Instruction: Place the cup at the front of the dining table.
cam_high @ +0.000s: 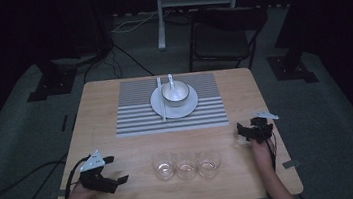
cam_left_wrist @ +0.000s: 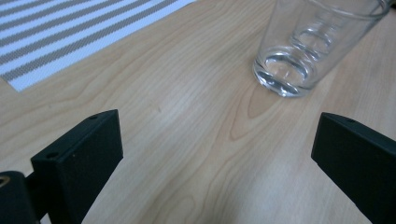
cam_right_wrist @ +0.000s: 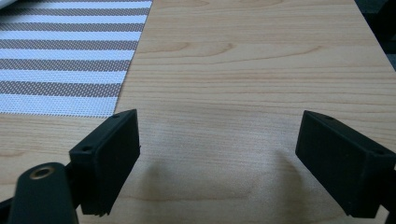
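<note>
The left gripper (cam_left_wrist: pixel 217 154) hovers low over the bare wooden table (cam_left_wrist: pixel 187 121) with its jaws spread wide, an empty clear glass (cam_left_wrist: pixel 303 51) standing ahead of them, a striped placemat (cam_left_wrist: pixel 70 32) farther off beyond.

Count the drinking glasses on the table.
3, in a row near the table's front edge: left glass, middle glass, right glass. None seems hidden.

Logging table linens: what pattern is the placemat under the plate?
Grey and white stripes on the placemat; the right gripper view shows the weave best.
</note>
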Motion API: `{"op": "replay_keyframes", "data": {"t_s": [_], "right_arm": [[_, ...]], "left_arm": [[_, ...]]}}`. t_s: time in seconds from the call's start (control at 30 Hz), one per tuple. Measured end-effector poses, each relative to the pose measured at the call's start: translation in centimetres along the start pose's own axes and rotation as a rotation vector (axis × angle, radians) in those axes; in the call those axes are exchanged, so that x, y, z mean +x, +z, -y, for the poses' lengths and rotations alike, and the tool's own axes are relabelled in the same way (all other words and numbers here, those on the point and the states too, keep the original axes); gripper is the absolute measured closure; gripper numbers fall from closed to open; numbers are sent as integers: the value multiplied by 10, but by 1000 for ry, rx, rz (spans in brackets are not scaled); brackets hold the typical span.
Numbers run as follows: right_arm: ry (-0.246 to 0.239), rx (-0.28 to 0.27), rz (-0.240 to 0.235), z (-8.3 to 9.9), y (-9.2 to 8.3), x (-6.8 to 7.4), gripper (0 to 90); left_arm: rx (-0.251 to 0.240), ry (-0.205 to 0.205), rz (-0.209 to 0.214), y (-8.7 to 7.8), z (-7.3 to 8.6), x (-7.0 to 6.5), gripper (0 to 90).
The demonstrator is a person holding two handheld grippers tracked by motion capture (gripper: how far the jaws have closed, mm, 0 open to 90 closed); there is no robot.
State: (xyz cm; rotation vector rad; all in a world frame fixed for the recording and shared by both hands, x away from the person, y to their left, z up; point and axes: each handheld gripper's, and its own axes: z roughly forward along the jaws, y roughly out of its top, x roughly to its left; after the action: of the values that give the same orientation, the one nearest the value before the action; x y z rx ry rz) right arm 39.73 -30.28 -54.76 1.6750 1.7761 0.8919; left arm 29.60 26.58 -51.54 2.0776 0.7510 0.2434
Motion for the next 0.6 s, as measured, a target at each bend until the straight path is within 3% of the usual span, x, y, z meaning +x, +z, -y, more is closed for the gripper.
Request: {"op": "replay_keyframes", "data": {"t_s": [0.6], "right_arm": [[2,1,-7,0,0,-1,131]], "left_arm": [[11,57,76,34,-29,-12,25]]}}
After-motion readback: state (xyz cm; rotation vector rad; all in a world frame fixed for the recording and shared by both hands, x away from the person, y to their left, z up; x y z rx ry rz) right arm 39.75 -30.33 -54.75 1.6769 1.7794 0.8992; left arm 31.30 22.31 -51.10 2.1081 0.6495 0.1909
